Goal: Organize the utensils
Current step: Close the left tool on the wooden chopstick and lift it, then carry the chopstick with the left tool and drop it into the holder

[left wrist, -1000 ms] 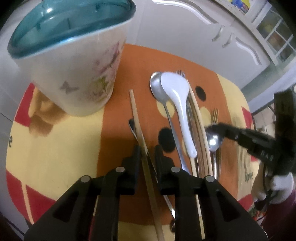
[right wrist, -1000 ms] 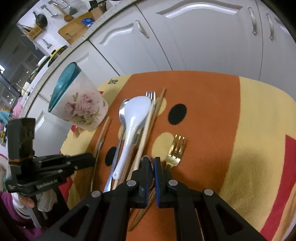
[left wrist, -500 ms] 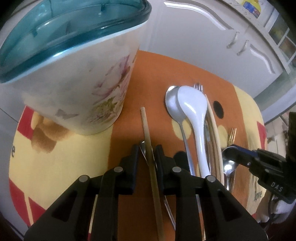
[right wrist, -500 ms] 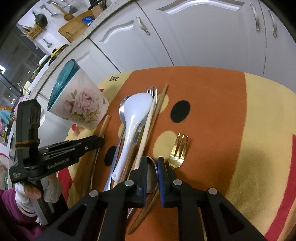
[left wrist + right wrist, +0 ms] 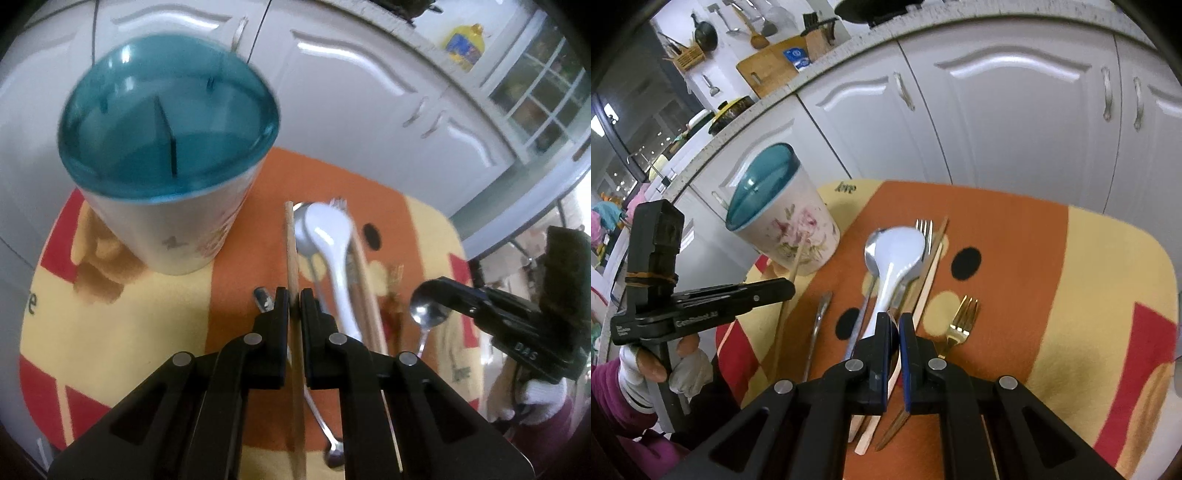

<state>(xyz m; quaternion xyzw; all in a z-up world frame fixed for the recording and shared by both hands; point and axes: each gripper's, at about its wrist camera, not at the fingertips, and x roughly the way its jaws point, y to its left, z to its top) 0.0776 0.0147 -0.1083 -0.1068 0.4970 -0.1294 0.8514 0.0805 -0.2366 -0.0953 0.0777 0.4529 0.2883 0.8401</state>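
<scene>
Between left gripper [image 5: 294, 295] jaws: chopstick [image 5: 291, 240], clamped. Right gripper [image 5: 894, 325] pinches small spoon [image 5: 428, 312], handle hidden.

Utensil holder [image 5: 790, 229]: white, pink floral print, teal insert. Mat [image 5: 1015, 236]: orange, yellow, red, black dots. Fork [image 5: 962, 319]: gold.

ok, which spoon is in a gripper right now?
The small steel spoon, pinched in the right gripper; the white ceramic spoon and the large steel spoon under it lie on the mat.
</scene>
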